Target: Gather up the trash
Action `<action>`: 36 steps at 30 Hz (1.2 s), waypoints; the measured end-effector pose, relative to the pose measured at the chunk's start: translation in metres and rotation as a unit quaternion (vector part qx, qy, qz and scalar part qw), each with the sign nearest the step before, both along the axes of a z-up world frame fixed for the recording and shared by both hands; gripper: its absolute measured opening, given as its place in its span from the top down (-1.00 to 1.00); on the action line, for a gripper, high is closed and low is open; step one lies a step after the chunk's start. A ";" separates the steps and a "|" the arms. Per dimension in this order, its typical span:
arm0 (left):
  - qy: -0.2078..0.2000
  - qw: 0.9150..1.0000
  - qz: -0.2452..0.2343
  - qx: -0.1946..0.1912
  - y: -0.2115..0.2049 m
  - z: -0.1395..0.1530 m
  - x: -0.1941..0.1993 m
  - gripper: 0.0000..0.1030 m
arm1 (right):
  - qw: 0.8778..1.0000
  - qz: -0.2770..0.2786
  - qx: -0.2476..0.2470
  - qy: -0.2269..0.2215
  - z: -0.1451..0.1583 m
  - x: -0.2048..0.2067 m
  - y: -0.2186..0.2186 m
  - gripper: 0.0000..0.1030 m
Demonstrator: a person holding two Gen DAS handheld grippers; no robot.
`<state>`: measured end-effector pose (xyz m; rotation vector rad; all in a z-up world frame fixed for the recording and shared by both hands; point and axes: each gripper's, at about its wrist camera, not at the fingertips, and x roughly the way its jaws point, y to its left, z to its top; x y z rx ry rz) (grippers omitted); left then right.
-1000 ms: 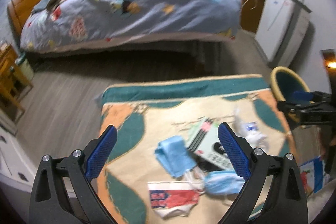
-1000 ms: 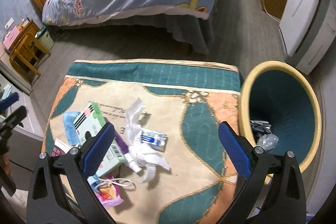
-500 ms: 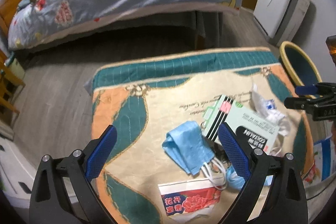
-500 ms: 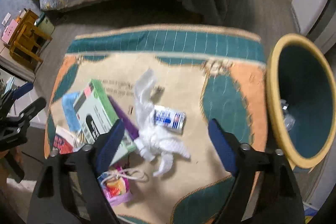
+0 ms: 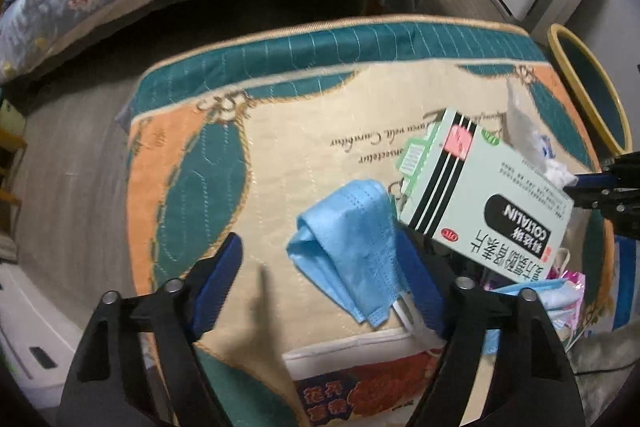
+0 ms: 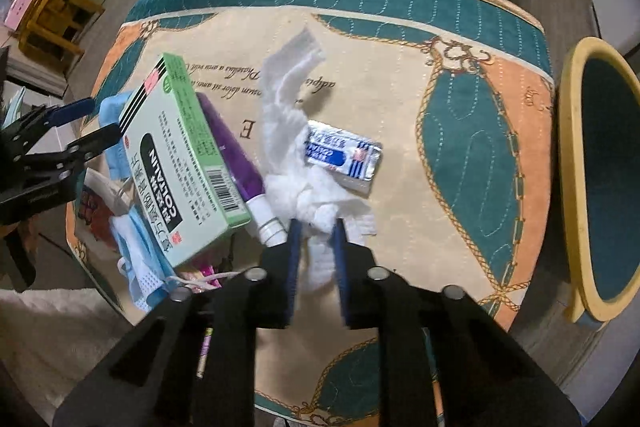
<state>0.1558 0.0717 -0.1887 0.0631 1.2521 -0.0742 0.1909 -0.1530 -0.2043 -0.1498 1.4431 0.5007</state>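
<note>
Right gripper [image 6: 316,227] points steeply down over the quilted teal, orange and cream cloth [image 6: 400,75]; its jaws are closing and the blue pads already pinch the near end of the crumpled white tissue [image 6: 288,131]; tissue runs from between the pads away toward the far side of the cloth.

Left gripper [image 5: 320,267] also points down, jaws closing but not yet together; folded light-blue face mask [image 5: 352,247] lies between them, right pad touching its right edge, left pad well clear of it on bare cloth; no clamp on the mask as far as I can tell.

Trash on the cloth: pale green cardboard medicine box with black stripes [image 6: 180,163] tilted, propped on other litter, just left of the tissue; purple tube with white cap [image 6: 240,163] wedged between box and tissue, cap toward the near side; blue and white foil sachet [image 6: 344,155] touching the tissue's right side; a second blue mask [image 6: 140,251] and a pink wrapper [image 6: 204,271] under the box's near end; red and white printed bag [image 5: 360,387] at the near edge, just below the left gripper.

Round bin with yellow rim and teal inside [image 6: 600,179] sits on the floor just right of the cloth; contents not visible from here.
</note>
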 end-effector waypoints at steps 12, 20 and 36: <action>-0.019 0.999 -0.030 0.025 0.001 0.018 -0.003 0.68 | 0.998 -0.051 0.041 -0.025 0.035 -0.005 -0.020 0.95; -0.109 0.987 -0.073 0.098 -0.024 0.077 -0.006 0.68 | 0.992 -0.091 0.066 -0.056 0.050 -0.020 -0.026 0.95; -0.226 0.970 -0.081 0.033 -0.071 0.156 -0.010 0.68 | 0.972 -0.140 0.127 -0.137 0.101 -0.017 -0.075 0.95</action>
